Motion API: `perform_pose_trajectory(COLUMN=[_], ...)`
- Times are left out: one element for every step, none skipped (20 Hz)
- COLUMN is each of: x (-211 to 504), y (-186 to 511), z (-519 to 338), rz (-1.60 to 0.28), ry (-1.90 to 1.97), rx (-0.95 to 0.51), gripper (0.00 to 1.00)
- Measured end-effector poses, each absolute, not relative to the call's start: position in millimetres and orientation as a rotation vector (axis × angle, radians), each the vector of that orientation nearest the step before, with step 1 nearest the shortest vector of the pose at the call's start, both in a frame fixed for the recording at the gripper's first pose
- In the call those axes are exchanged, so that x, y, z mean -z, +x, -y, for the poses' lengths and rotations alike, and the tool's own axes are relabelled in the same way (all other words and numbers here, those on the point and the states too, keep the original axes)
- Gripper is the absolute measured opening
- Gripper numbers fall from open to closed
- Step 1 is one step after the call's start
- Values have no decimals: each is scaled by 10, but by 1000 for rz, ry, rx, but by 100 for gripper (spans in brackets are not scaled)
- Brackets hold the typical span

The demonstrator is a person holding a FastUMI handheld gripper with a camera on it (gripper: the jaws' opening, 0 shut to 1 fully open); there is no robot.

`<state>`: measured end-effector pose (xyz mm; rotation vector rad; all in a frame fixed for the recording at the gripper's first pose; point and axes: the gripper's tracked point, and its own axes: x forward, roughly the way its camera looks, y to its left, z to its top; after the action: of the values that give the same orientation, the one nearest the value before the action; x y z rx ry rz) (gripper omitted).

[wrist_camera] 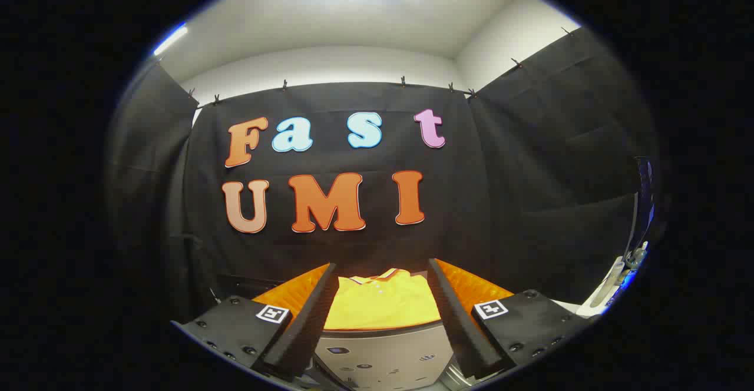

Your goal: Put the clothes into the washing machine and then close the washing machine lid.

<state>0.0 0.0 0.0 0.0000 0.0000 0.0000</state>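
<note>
The washing machine (377, 358) sits low and near, directly beneath the fingers; its pale front panel carries several small dark controls, too small to read, and a dark curved rim runs along its top edge; the lid itself cannot be made out, so whether it is raised or removed cannot be told.

The clothes (382, 301), a yellow garment with a striped collar, lie folded and flat just beyond that rim, the collar turned to the far side; the garment appears to rest on top of or just behind the machine, and which of the two cannot be settled from this angle; its neat lie suggests it is staged for collection and not yet loaded.

The hand-held gripper (383, 294) is released, its two fingers spread wide and apart; the garment lies between them and slightly ahead, touched by neither; the spread is judged wide enough to straddle the folded cloth, consistent with an approach to grasp.

To the far right, a pale ledge (609, 288) holds a few small items, too blurred to identify.

Assessment: the task stands at its opening step; a descent and closure upon the cloth is required; soft fabric may slip or unfold when lifted.
</note>
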Motion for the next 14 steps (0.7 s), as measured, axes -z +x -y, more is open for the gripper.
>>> perform_pose_trajectory(x=[-1, -1, 0, -4, -18, -33, -43, -55, -70, -86, -104, -118, -127, -130], y=[-11, -20, -27, -36, -44, -62, -84, -101, -102, -106, -110, -108, -93, -88], z=[27, 59, 94, 124, 145, 167, 173, 176, 159, 155, 146, 135, 116, 115], rz=[1, 0, -3, -2, -3, -2, -1, 2, 5, 10, 15, 18, 18, 20], ry=[1, -4, -12, -21, -29, -34, -38, -41, -43, -44, -45, -47, -48, -50], rx=[1, 3, 8, 11, 15, 17, 17, 17, 16, 13, 12, 9, 6, 6], gripper=[98, 98, 98, 98, 98, 98, 98, 98, 98, 98, 98, 98, 98, 98])
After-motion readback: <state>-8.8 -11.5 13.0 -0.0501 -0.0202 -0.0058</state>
